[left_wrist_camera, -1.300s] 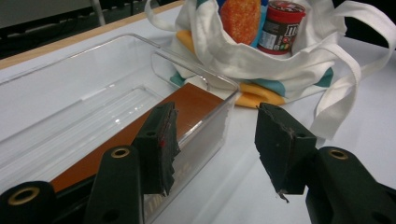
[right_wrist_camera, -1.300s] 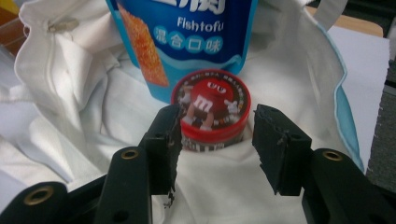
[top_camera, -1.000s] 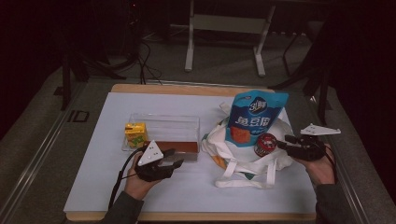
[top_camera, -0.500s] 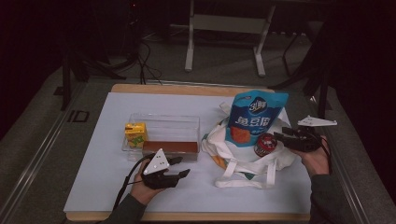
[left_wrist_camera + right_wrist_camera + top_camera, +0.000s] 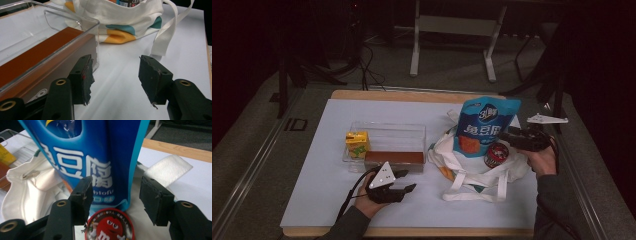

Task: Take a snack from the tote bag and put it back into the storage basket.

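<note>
Unpacking sits midway: juice carton (image 5: 357, 144) and brown box (image 5: 394, 158) already in the tray (image 5: 384, 131); blue pouch (image 5: 484, 127) and tin (image 5: 496, 154) still in the bag (image 5: 472, 175). Right gripper (image 5: 115, 192), jaws just widening, frames the pouch unclamped; left gripper (image 5: 404, 189) is open, empty, on the surface (image 5: 327, 170).

From above your side of the table (image 5: 337, 200), the high view looks forward and down. Your left gripper view rides low, close on the clear box (image 5: 62, 37), facing the white tote bag (image 5: 130, 17). Your right gripper view sits nearer still, against the blue pouch (image 5: 95, 152). All three share the bag (image 5: 472, 170).
</note>
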### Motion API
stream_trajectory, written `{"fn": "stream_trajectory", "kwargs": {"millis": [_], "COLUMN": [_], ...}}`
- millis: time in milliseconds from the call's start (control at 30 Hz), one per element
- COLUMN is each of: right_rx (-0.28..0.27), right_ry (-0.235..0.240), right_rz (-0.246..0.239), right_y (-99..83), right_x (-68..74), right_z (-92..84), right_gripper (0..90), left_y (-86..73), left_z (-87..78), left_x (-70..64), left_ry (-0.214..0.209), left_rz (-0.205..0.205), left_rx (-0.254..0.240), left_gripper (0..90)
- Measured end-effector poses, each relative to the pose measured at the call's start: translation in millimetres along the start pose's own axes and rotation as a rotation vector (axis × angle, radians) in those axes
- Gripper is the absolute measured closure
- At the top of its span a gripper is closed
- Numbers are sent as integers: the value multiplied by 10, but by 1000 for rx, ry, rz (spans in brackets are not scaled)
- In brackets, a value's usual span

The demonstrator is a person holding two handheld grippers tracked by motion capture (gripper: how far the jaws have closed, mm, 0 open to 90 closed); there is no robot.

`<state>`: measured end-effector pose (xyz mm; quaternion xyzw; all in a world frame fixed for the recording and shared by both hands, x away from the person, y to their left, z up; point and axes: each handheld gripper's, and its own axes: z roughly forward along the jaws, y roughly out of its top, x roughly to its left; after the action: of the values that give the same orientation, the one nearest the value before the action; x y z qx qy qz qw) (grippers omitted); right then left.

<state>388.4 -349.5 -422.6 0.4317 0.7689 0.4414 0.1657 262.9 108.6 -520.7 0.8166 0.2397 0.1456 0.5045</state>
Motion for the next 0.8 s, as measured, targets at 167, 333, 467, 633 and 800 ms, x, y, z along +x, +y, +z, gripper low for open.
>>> {"fn": "stream_trajectory", "kwargs": {"millis": [167,333,467,633,800], "right_rx": [-1,-28,-15,-16,-17], "right_ry": [23,62,96,132,171], "right_rz": [0,13,-30,-36,-44], "right_y": [67,128,180,200,220], "right_x": [-16,-11,32,11,15], "right_z": [77,166,279,320,349], "right_gripper": [428,427,407,413,458], "left_y": [-19,-24,-30,-35,-33], "left_z": [53,123,142,162,184], "left_x": [-2,-13,-28,-31,-61], "left_ry": [-4,-3,0,0,4], "left_rz": [6,24,34,40,60], "left_rx": [17,39,52,62,75], "left_gripper": [447,447,442,439,437]}}
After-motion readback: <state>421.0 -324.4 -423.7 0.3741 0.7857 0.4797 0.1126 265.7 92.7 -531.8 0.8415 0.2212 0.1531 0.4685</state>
